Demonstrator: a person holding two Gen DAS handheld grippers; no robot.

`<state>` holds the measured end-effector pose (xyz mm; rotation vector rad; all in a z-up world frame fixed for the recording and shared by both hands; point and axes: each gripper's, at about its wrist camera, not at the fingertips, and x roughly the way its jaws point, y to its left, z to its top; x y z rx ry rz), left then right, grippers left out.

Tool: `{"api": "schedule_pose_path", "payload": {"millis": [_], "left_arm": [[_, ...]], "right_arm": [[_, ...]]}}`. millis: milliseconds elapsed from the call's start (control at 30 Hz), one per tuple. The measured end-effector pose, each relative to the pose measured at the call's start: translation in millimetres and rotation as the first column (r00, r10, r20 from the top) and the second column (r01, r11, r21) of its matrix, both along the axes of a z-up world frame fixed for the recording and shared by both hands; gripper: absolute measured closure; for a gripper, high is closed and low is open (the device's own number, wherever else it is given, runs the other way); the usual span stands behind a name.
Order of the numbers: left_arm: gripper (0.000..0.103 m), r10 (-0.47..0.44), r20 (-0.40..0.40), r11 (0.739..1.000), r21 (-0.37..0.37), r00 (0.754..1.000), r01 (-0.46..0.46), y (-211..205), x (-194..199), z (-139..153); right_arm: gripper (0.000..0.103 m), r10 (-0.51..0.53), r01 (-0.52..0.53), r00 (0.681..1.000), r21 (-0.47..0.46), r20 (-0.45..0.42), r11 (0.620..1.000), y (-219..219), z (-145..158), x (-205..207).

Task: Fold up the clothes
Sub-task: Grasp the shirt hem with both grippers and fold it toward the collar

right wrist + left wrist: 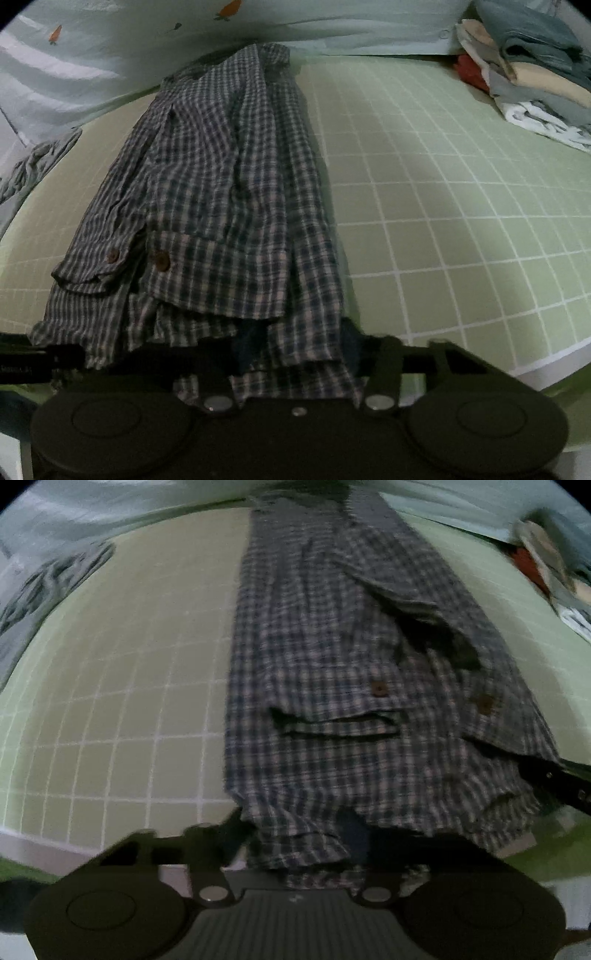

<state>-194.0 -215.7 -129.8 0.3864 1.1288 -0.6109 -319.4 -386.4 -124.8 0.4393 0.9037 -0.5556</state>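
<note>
I'm midway thru the fold, I think; the plaid shirt (343, 672) is already a long narrow strip w/ its sides tucked in, lying on the green grid mat (122, 709); it runs away from me toward the pale sheet at the back.

My left gripper (295, 853) and my right gripper (295, 362) both sit at the near end of the shirt; the hem lies right between each pair of fingers and spills back over them; cloth hides the tips, so I can't tell for sure if the pads squeeze it; both jaws look narrow, about a third open, w/ cloth in the gap.

Next move, I guess: pinch the near edge tight w/ both, lift, and carry it forward over the rest so the strip folds in half; both hands should go at the same speed or the fold goes crooked; the loose cuffs w/ brown buttons (160, 260) could slip out.

A stack of folded clothes (532, 74) waits far off on the right.
</note>
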Motion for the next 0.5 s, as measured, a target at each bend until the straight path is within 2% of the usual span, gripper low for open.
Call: {"api": "schedule_pose_path", "payload": {"millis": [33, 67, 100, 233, 500], "left_arm": [[0.075, -0.007, -0.007, 1.0, -0.002, 1.0, 0.007, -2.1, 0.4, 1.2], [0.091, -0.009, -0.019, 1.0, -0.005, 1.0, 0.009, -3.2, 1.6, 3.4], [0.093, -0.008, -0.032, 1.0, -0.014, 0.999, 0.007, -3.7, 3.5, 6.5], [0.096, 0.048, -0.076, 0.989, -0.137, 0.996, -0.058, 0.9, 23.5, 34.4], [0.096, 0.037, 0.056, 0.97, -0.241, 0.998, -0.022, -19.5, 66.6, 92.6]], "right_arm": [[0.087, 0.008, -0.008, 1.0, 0.009, 0.002, 1.0, 0.1, 0.4, 0.4], [0.091, 0.015, -0.015, 1.0, 0.015, 0.003, 1.0, 0.3, 2.5, 1.8], [0.094, 0.021, -0.021, 1.0, 0.02, 0.003, 1.0, 0.5, 4.9, 3.2], [0.098, 0.018, -0.02, 0.999, 0.048, 0.049, 0.999, -4.4, 25.4, 4.8], [0.099, -0.01, 0.003, 0.975, 0.035, 0.222, 0.999, -17.6, 72.8, 29.5]]}}
